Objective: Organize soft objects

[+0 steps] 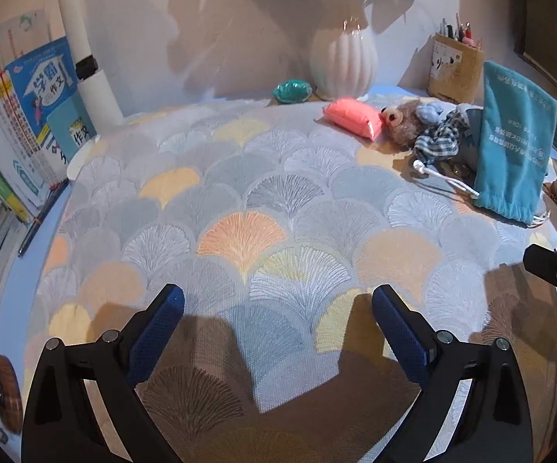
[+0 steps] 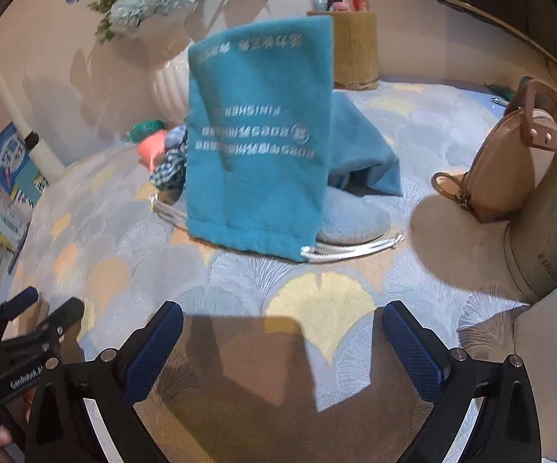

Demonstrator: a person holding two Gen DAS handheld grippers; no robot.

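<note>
Tablecloth (image 1: 263, 208) lies bare between left gripper (image 1: 278, 310) and pouch (image 1: 513, 142).

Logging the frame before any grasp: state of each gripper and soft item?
left gripper: open, empty
right gripper: open, empty
teal drawstring bag: propped upright, cords trailing on the cloth
plush toy: lying down
pink soft block: lying flat beside the plush toy
grey slipper: partly under the bag
</note>
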